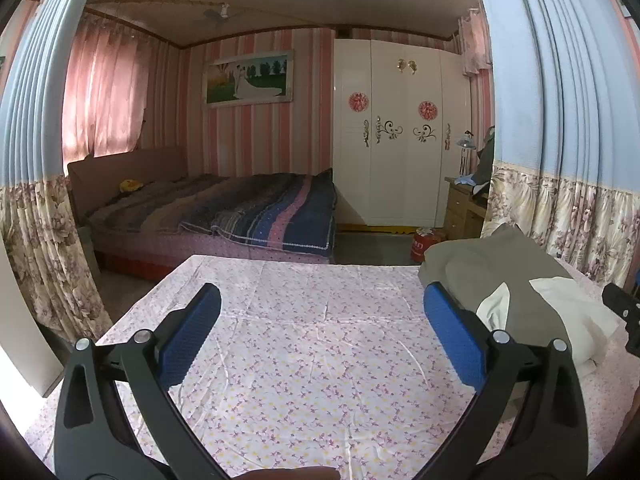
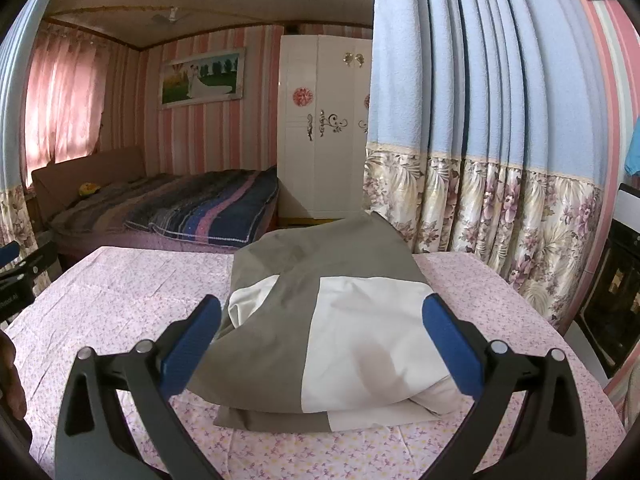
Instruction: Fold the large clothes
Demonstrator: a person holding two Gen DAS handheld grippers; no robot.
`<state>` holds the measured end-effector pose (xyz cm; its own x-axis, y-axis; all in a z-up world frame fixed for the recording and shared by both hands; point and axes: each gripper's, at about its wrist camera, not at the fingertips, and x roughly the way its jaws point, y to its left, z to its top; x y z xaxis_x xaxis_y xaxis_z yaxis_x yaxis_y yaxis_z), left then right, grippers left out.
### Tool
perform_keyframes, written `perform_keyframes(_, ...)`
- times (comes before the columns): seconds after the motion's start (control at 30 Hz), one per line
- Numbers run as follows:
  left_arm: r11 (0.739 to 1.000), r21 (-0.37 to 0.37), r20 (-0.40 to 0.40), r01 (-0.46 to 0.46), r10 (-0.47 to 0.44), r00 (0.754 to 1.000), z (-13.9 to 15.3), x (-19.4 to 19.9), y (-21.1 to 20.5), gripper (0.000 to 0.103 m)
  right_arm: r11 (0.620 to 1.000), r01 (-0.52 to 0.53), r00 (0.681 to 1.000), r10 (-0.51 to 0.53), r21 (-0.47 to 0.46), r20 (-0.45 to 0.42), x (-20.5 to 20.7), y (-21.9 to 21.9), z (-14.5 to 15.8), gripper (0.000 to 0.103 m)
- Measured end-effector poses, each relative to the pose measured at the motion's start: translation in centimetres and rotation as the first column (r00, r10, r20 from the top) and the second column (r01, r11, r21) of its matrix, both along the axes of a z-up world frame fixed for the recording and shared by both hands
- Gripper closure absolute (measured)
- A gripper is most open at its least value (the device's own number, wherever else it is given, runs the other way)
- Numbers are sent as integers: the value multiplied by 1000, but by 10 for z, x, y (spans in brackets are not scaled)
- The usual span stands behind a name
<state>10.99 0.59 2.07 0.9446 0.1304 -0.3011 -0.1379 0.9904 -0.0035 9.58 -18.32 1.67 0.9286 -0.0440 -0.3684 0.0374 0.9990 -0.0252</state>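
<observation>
clothes first: a grey-and-white garment (image 2: 320,320) sits in a soft stack on the floral sheet (image 1: 312,360) that covers the work surface, out toward 3 o'clock in the left wrist view and dead centre at 12 in the right wrist view; it looks doubled over on itself with a flatter layer underneath, but the top is puffy and one white corner pokes out around 10 o'clock of the pile, so i can't say if it's a finished fold or a bundle waiting to be spread out — it'd pass for either.

left gripper (image 1: 322,300) is spread wide with nothing between its blue pads, hovering over bare sheet; right gripper (image 2: 322,312) is also released and wide, one finger either side of the pile as seen, though whether the pads actually touch the cloth i can't tell; part of the left gripper shows at 9 o'clock in the right view, well apart from the pile.

tips for whatever comes next, just my take: pinch a single layer at a corner or hem, not the whole wad; keep both grips level so the edge stays straight; there's plenty of open sheet toward 9 o'clock of the pile for working flat; that white fabric looks thin and slippery — bite deep enough that it doesn't slide out.
</observation>
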Motion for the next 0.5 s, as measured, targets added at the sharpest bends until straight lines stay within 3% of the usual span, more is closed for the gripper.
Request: perform_keyframes(0.5, 1000, 24, 14, 3, -3, 1000, 3, -3, -6, 3, 1000, -1, 1000, 1, -4, -10, 3, 1, -2, 2)
